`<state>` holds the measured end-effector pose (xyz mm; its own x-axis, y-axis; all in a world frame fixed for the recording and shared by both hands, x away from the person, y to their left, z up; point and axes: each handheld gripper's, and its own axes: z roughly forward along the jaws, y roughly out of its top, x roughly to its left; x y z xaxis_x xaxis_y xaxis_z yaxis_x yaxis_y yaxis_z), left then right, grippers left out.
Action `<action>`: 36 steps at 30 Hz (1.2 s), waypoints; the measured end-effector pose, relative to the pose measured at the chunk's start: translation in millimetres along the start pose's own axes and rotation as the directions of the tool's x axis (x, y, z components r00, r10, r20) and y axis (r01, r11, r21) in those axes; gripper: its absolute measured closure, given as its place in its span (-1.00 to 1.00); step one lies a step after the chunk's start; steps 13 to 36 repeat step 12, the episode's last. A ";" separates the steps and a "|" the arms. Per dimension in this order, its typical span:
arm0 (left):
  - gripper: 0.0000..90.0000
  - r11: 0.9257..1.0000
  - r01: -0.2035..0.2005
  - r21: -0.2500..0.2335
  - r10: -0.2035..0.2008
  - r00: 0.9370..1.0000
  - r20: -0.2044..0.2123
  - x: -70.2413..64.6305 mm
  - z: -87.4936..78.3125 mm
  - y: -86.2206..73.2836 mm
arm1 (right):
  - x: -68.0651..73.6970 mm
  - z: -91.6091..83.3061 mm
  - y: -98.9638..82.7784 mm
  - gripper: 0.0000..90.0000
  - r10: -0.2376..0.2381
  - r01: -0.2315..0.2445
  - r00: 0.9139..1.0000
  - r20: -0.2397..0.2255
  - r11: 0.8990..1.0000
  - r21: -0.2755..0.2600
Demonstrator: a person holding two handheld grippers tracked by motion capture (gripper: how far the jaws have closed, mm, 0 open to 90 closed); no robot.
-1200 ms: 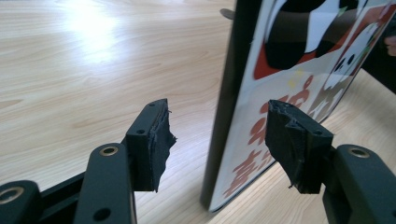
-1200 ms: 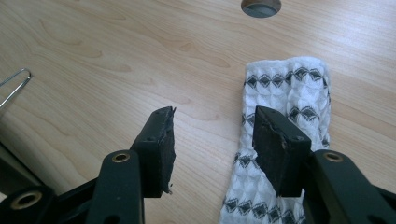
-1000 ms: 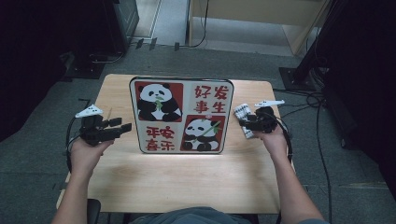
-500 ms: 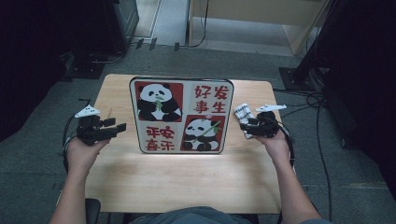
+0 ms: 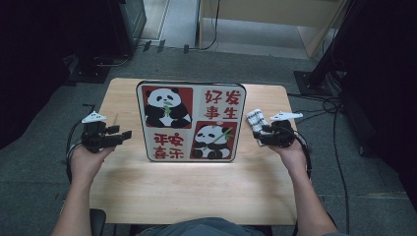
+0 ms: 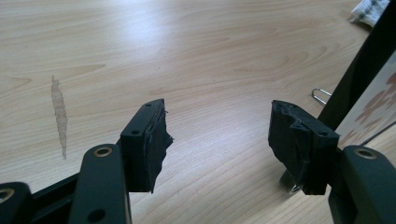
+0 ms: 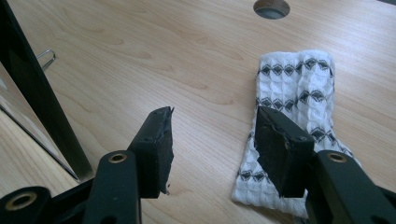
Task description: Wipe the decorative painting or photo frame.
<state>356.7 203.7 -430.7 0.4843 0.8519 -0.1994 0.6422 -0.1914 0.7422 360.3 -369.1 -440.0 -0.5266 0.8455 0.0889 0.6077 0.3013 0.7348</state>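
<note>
Both hand-held grippers have drawn slightly outward from the panda board since the earlier frames, the left one toward the table's left edge, and the jaws of each have just been opening with nothing between them.

Largest is the wooden tabletop (image 5: 196,182), pale and bare across its near half. On its middle stands the panda board (image 5: 191,121), a black-framed panel with two red panda squares and two squares of red characters, propped so its face tilts toward the person. From the left gripper view, its dark frame edge (image 6: 359,70) rises at the right, with a small wire clip (image 6: 320,95) lying on the wood just beside it.

The person's forearms come in from the bottom of the high view. The left hand-held gripper (image 5: 120,136) sits near the left edge of the tabletop, pointing toward the board but apart from it; its jaws stand wide with only bare wood between them. The right hand-held gripper (image 5: 259,136) is just beside the board's right edge, jaws also wide.

Smallest is the folded cloth (image 7: 299,98), white with black diamond bands, lying flat on the tabletop between the board and the right edge. The right jaw hangs over its near end; the left jaw is over bare wood, so the cloth is not gripped.
</note>
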 end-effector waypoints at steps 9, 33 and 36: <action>-0.18 1.000 -0.001 -0.001 0.001 1.000 0.004 -0.6 1.1 -0.4 | -2.2 1.6 -1.8 -0.06 -0.008 0.008 1.000 -0.021 1.000 -0.015; -0.16 1.000 -0.003 -0.008 0.003 1.000 0.004 -0.5 0.8 0.0 | -5.0 1.7 -2.9 -0.08 -0.004 0.003 1.000 -0.019 1.000 -0.021; -0.16 1.000 -0.003 -0.008 0.003 1.000 0.004 -0.5 0.8 0.0 | -5.0 1.7 -2.9 -0.08 -0.004 0.003 1.000 -0.019 1.000 -0.021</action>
